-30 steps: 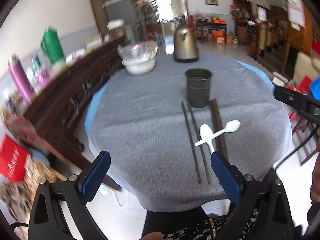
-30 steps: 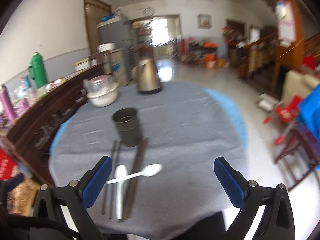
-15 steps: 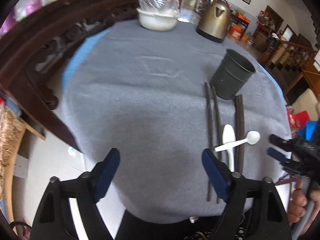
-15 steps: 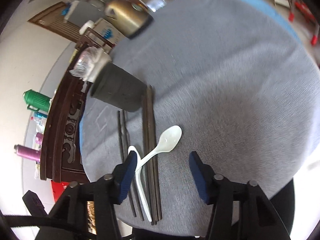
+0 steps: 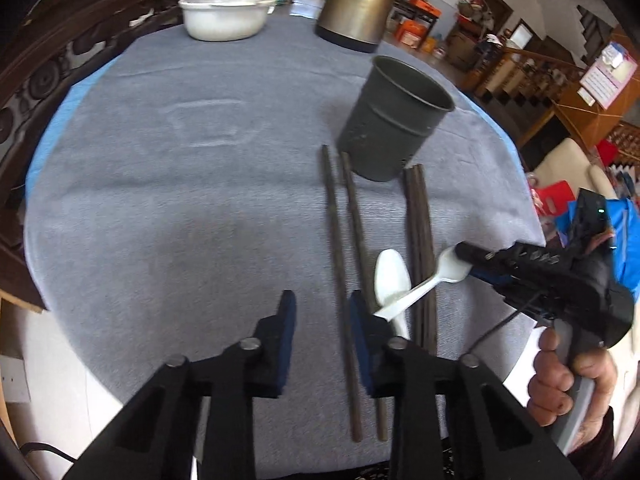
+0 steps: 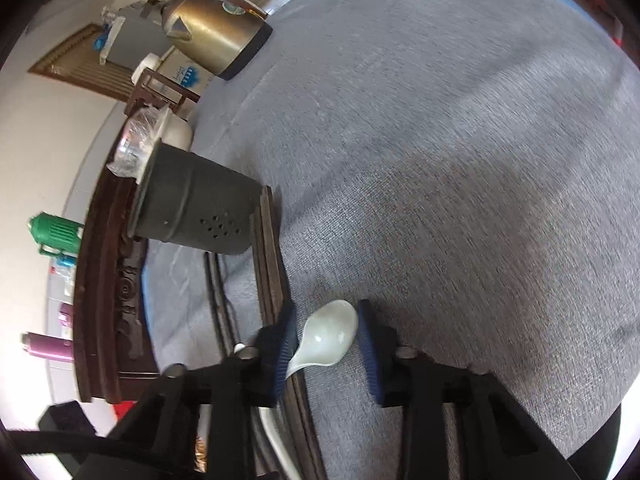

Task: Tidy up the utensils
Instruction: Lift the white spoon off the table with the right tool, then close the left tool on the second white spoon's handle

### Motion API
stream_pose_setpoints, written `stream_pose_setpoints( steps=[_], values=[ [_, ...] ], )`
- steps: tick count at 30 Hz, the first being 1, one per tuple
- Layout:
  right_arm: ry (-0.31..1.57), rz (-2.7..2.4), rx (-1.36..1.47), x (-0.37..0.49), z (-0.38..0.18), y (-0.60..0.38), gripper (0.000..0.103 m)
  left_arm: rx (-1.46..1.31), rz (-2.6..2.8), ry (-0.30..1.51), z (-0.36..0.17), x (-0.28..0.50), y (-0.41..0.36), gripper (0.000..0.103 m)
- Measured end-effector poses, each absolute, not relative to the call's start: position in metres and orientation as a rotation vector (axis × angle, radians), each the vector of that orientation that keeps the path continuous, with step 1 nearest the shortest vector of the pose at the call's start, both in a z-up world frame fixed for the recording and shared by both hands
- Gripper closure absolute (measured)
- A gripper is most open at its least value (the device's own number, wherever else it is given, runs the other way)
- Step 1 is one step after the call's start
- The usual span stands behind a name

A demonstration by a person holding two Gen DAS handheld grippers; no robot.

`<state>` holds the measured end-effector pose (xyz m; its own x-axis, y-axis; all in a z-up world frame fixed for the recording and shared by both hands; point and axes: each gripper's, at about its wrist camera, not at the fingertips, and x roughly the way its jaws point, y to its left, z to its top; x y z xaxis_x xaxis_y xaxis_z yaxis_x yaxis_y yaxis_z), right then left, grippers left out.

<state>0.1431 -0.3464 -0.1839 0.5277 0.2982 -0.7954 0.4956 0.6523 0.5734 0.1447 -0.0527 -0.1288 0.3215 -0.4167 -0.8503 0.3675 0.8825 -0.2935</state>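
We hold the right gripper [image 6: 325, 342] with its jaws open around the bowl of a white plastic spoon [image 6: 328, 336], not yet clamped, near the dark perforated metal cup [image 6: 192, 216] on the grey-clothed worktop [image 6: 460, 160]. Our left gripper [image 5: 322, 342] hovers nearby, jaws parted and empty, over the dark brown chopsticks [image 5: 340, 260] lying before that cup.

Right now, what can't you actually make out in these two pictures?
- Inside of the cup: the left view sees only its rim and wall, so its contents stay unknown.
- Right gripper: its pads flank the spoon bowl with gaps showing; contact can't be confirmed.
- Near ends of the chopsticks: hidden behind the left gripper.
- Second spoon: its handle runs under that gripper.
- Bowl contents: blurred by plastic wrap.
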Motion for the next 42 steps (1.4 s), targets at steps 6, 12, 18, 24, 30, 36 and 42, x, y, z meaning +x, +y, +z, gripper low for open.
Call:
stream_pose_setpoints(
  steps=[6,12,18,24,30,36,42],
  values=[
    [0.998,-0.145,0.796,0.139,-0.181,-0.349,0.098,-0.014,-0.578,1.139,-0.129,0.147,-0.070,0.085],
    [0.921,-0.172,0.766,0.124,-0.173,-0.368,0.098,0.017,-0.655,1.159,-0.129,0.143,-0.094,0.085],
    [0.812,-0.194,0.808,0.108,-0.175,-0.400,0.098,0.060,-0.675,1.215,-0.141,0.142,-0.118,0.085],
    [0.688,-0.157,0.832,0.101,-0.181,-0.420,0.098,0.085,-0.636,1.227,-0.144,0.149,-0.129,0.085],
    [0.679,-0.140,0.839,0.113,-0.191,-0.420,0.098,0.117,-0.599,1.232,-0.149,0.153,-0.142,0.085],
    [0.683,-0.132,0.873,0.116,-0.195,-0.425,0.098,0.159,-0.577,1.184,-0.144,0.153,-0.154,0.074],
    [0.700,-0.128,0.864,0.117,-0.198,-0.423,0.098,0.183,-0.560,1.164,-0.142,0.157,-0.159,0.063]
  ],
)
